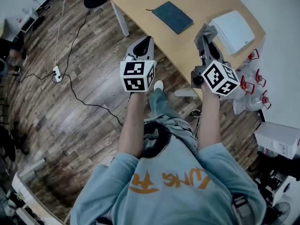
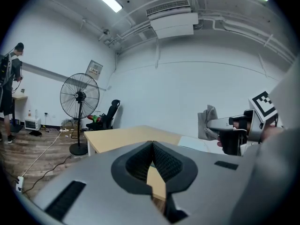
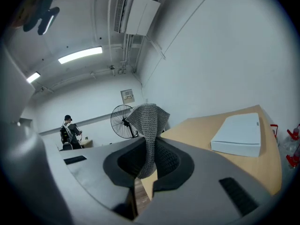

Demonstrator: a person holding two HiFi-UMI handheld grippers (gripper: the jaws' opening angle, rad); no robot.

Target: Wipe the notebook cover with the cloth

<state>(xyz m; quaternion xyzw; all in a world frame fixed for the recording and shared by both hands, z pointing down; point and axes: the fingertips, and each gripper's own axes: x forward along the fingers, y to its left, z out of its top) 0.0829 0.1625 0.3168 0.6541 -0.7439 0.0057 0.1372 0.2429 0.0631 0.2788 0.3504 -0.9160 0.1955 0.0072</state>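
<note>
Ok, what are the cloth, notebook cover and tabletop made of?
The cloth: grey knitted fabric, matte; a coarse mesh texture shows where the right gripper pinches it.
The notebook cover: dark blue-grey, matte, maybe leatherette or card; too small to tell.
The tabletop: light wood-look, even tan, no visible grain, probably smooth laminate.

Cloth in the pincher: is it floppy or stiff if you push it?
Probably floppy: the cloth folds over and droops above the right gripper. Likely light, since a pinch holds it up. Its knitted weave looks grippy, not slippery.
</note>
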